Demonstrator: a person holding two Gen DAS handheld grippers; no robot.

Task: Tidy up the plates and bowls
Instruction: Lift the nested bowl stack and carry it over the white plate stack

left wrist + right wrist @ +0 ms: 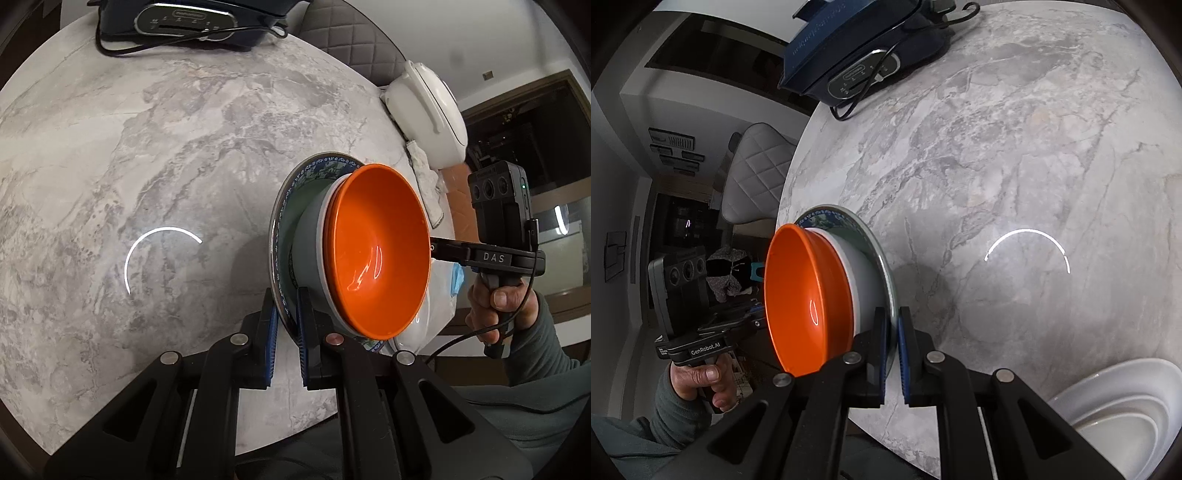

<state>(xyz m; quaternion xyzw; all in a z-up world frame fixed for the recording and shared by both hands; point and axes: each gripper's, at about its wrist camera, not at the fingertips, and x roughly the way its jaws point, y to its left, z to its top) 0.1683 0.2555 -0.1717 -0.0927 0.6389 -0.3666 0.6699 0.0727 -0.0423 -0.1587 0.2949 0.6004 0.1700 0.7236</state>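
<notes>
Stacked white bowls (1123, 410) cut off by frame

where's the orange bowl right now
The orange bowl sits nested in a white bowl on the patterned plate, whose rim both grippers clamp above the marble table.

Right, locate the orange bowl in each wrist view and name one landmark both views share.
Left wrist view: orange bowl right of centre, nested in a white bowl on the patterned plate.
Right wrist view: orange bowl left of centre, same stack.
Shared landmark: the dark blue appliance at the table's far edge.
</notes>
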